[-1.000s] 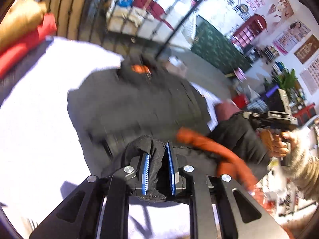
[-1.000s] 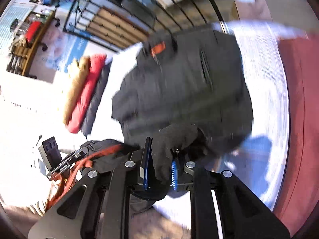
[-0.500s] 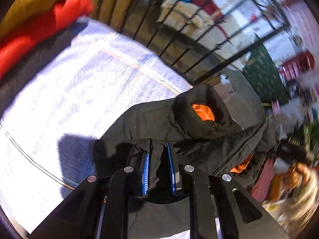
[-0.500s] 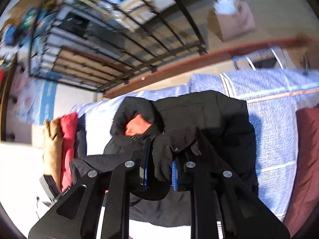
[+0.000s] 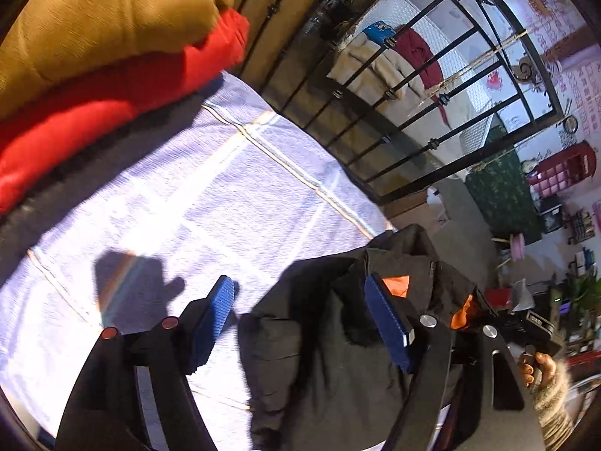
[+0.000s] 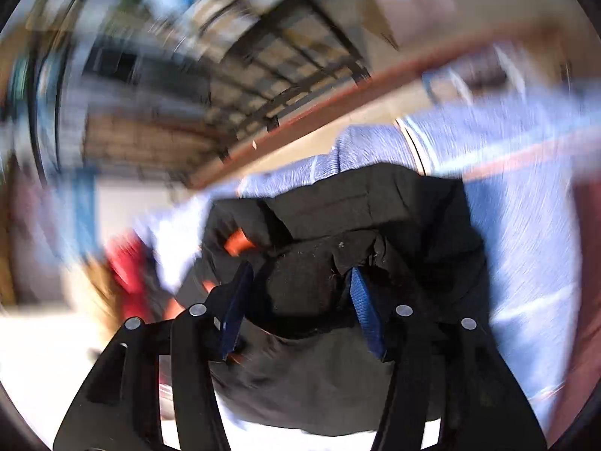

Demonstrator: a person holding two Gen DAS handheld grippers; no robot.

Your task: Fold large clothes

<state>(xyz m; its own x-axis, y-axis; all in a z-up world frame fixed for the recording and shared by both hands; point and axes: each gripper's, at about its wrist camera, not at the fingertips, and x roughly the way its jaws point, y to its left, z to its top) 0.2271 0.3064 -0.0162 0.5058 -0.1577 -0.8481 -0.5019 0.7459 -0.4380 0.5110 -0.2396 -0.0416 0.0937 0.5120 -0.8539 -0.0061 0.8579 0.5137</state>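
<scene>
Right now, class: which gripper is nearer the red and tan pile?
Left. The left gripper sits on the jacket's pile side; the right gripper is over its far side.

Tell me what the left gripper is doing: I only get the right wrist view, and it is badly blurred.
Observer: The left gripper is open. Its jaws have just been opening, and the edge of the black jacket lies between them, unpressed.
Operator: What is under it?
Observer: One pad hangs over the bare pale blue sheet.
Operator: Anyone in view?
Observer: The right hand, in a fuzzy sleeve, grips a black handle beside the jacket.
</scene>
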